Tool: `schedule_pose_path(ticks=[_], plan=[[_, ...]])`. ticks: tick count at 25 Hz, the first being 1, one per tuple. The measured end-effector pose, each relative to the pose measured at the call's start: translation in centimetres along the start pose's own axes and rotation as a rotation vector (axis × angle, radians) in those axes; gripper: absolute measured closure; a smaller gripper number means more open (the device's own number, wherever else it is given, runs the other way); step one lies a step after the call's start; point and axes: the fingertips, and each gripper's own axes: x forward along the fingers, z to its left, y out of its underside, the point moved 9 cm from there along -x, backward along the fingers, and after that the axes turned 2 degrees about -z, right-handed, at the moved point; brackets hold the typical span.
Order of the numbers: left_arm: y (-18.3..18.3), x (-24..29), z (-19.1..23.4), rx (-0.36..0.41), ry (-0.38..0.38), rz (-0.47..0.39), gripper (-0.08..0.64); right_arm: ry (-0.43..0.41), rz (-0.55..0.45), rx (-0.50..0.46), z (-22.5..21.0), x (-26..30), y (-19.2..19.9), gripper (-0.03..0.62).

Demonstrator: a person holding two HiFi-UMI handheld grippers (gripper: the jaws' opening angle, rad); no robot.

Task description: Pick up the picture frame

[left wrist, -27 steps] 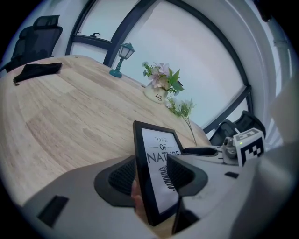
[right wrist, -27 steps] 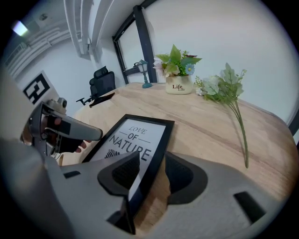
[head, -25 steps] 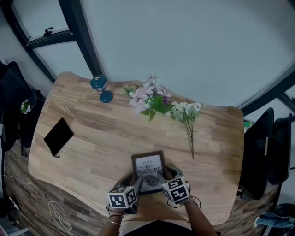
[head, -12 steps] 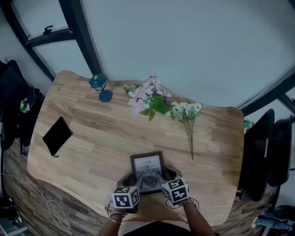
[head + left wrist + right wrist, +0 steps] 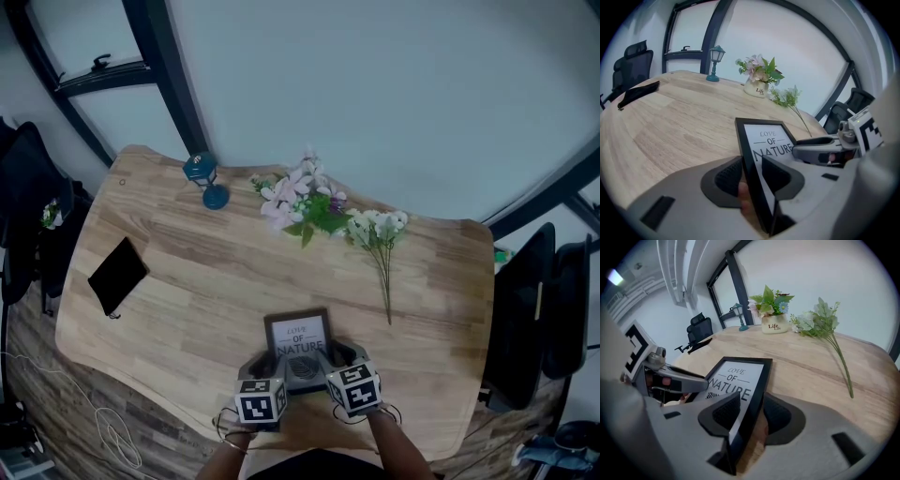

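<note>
**Picture frame clamped by both side edges**

The black picture frame [image 5: 299, 335], printed "LOVE OF NATURE", is held between the two grippers at the near edge of the wooden tabletop [image 5: 216, 272]. Its left edge is taken in the jaws of the left gripper [image 5: 752, 171], which have just been closing. One pad is pressed on the printed face and the other behind it. Its right edge is clamped in the same way by the jaws of the right gripper [image 5: 751, 412], which are kept apart only by the frame's thickness. In both gripper views the frame is seen tilted, with its near end raised between the jaws and its far end sloping down toward the wood. Whether the far end touches the tabletop cannot be told.

Ahead and to the right of the right jaws, well apart, a white-blossomed sprig [image 5: 380, 234] lies flat. Farther ahead of both jaws a flower pot [image 5: 757, 86] marked "Life" is set, with a teal lantern lamp [image 5: 202, 178] to its left. Far to the left of the left jaws a black pouch [image 5: 117, 275] is laid.
</note>
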Motion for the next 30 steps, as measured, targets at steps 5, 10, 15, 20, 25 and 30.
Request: schedule_pose_path(ticks=[5,10,15,20,25,30], plan=[[0.0,0.0,0.0,-0.01,-0.012,-0.005,0.436,0.012,-0.003,0.045,-0.2,0.0,0.0,0.451],[-0.1,-0.1,0.0,-0.038,-0.017,0.004,0.451,0.011,-0.011,0.117,-0.7,-0.1,0.1,0.484],[-0.3,-0.3,0.2,-0.05,-0.022,0.012,0.471,0.013,-0.012,0.12,-0.7,-0.3,0.0,0.503],[-0.3,-0.5,0.1,-0.054,-0.023,0.017,0.485,0.014,-0.015,0.119,-0.9,-0.5,0.0,0.508],[-0.2,-1.0,-0.2,-0.051,-0.011,0.011,0.486,0.012,-0.029,0.108,-0.9,-1.0,-0.1,0.511],[-0.4,-2.0,-0.5,-0.041,-0.013,-0.008,0.489,0.013,-0.049,0.098,-0.6,-1.8,-0.3,0.514]])
